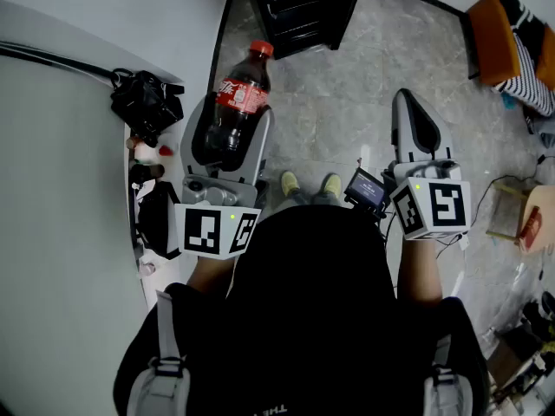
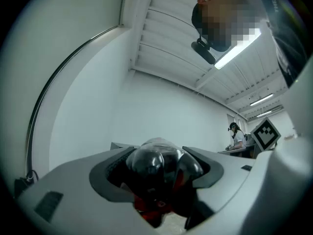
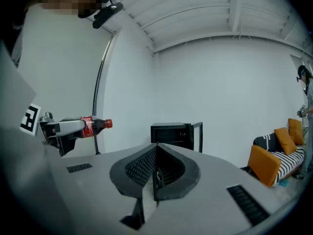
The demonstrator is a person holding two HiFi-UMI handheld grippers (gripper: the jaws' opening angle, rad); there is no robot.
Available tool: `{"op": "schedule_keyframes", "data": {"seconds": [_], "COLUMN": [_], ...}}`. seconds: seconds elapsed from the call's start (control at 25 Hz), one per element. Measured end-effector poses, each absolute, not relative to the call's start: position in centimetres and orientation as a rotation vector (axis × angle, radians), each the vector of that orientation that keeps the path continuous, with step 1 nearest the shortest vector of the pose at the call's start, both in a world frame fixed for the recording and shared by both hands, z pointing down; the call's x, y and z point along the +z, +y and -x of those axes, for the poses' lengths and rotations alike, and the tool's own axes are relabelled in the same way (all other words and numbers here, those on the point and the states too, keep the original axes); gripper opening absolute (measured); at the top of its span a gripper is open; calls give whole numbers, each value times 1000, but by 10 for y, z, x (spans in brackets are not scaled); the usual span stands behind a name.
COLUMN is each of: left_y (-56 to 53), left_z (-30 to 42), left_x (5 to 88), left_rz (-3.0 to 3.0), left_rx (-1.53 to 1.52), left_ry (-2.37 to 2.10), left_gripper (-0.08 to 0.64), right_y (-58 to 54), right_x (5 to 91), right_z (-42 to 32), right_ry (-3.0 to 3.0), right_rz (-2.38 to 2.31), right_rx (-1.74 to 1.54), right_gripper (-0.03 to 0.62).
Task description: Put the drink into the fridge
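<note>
One bottle (image 1: 243, 94) level in left tongs (image 1: 229, 126); cap toward fridge (image 1: 299, 7)

Cola bottle (image 1: 236, 102) level, black fridge (image 1: 299, 7) beyond

Seen from above, a person in a dark top holds a tool in each hand. The left tool (image 1: 236, 115) is clamped around a cola bottle (image 1: 241, 94), whose red cap points away toward a black fridge (image 1: 303, 7) at the far end of the grey tiled floor (image 1: 347, 102). The fridge's door seems to stand open. The right tool (image 1: 409, 111), jaws pressed together, carries nothing. A white desk (image 1: 52, 232) with dark clutter along its edge lies left. An orange cushion (image 1: 492, 26) lies far right.
</note>
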State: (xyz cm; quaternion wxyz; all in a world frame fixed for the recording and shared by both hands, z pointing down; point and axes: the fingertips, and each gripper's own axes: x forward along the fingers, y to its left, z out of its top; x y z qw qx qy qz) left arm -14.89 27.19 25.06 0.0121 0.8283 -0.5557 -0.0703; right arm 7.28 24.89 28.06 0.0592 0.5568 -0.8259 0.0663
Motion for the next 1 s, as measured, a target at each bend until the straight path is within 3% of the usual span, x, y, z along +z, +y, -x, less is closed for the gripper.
{"op": "schedule_keyframes", "data": {"seconds": [1.0], "left_y": [278], "left_z": [213], "left_x": [255], "left_rz": [-2560], "left_rx": [-256], "left_ry": [-1688], "left_gripper": [314], "right_y": [252], "right_x": [274], "right_z": [-17], "right_ry": [-2518], "right_rz": [-1726], "right_rx": [222], "right_gripper": [8]}}
